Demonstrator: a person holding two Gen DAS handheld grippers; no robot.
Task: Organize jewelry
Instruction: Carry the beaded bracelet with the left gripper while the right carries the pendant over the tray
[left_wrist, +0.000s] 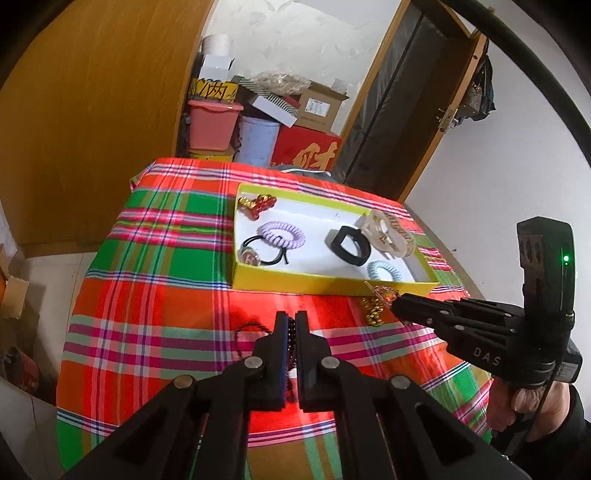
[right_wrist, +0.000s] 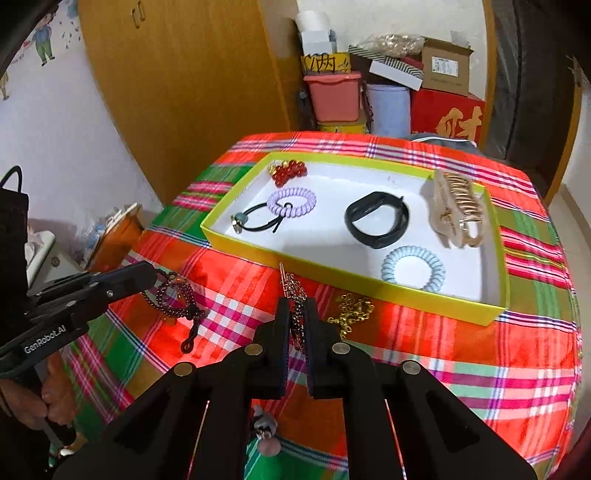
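- my left gripper (left_wrist: 291, 325) has its jaws pinched on the dark beaded bracelet (right_wrist: 177, 295), low centre in the left wrist view; the beads still lie on the plaid bench (right_wrist: 461, 354).
- my right gripper (right_wrist: 297, 314) has its jaws pinched on a slim rhinestone hairpin (right_wrist: 291, 295); its long axis runs along the fingers, tip pointing at the near wall of the yellow box (right_wrist: 354, 280).
- the box sits straight ahead, upper centre of both views, just beyond the hairpin's tip, so i judge the right hand is nearer to it.
- already inside the box: red beads (right_wrist: 290, 171), purple coil tie (right_wrist: 291, 201), black band (right_wrist: 376, 219), claw clip (right_wrist: 460, 208), blue coil tie (right_wrist: 412, 267).
- a gold chain (right_wrist: 351, 310) lies on the bench just right of my right jaws, touching nothing i hold.
- next move, as i read it: lift the pin over the near wall, then forward.
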